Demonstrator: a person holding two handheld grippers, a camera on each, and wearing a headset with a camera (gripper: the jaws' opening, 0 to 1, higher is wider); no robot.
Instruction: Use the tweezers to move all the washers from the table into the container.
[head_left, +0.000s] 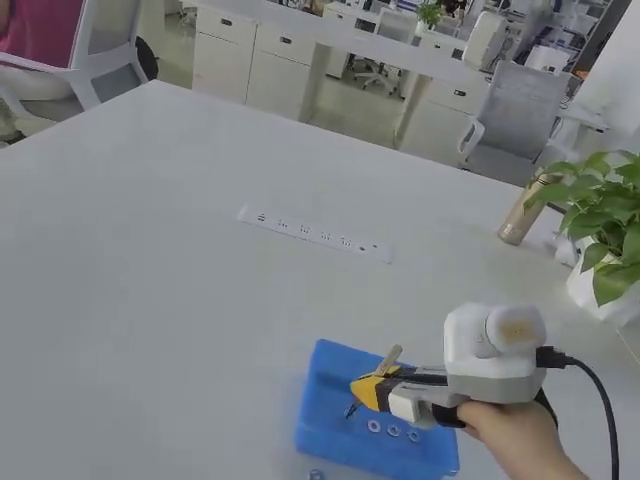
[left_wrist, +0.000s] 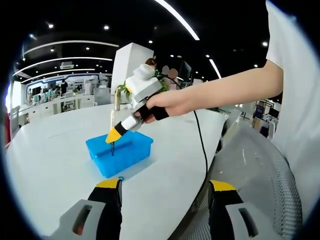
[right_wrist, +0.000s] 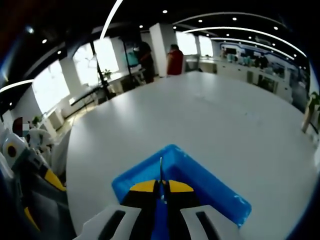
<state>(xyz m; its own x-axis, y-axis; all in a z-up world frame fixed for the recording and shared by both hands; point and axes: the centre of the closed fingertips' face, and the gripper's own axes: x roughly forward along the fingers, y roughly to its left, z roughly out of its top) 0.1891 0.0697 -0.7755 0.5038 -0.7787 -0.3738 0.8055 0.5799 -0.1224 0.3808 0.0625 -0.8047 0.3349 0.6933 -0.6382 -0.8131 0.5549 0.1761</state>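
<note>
Tweezers (right_wrist: 160, 172) clenched tight in the right gripper (right_wrist: 161, 188) jaws, thin tip running straight up the middle of the right gripper view, over the near corner of the blue container (right_wrist: 205, 182). Same grip from above in the head view: right gripper (head_left: 366, 392) low and right of centre, wrapped by a hand (head_left: 515, 435), tweezers (head_left: 351, 408) angled down into the container (head_left: 325, 400) at the bottom of the frame. Head view's extra: three washers (head_left: 393, 431) in a row on the container floor, just right of the tip. Over to the left gripper view for the side angle: right gripper (left_wrist: 114, 135) tilted down from the upper centre, tweezers (left_wrist: 112, 147) hanging inside the container (left_wrist: 127, 156); touching the floor or not, cannot tell. Along the bottom of that view, left gripper (left_wrist: 165, 197) jaws spread wide, released, one over the white worktop (left_wrist: 55, 150), the other over a mesh chair (left_wrist: 260, 180). Farther up the worktop in the head view, a power strip (head_left: 315, 233); at the right edge, a plant (head_left: 605, 215).
</note>
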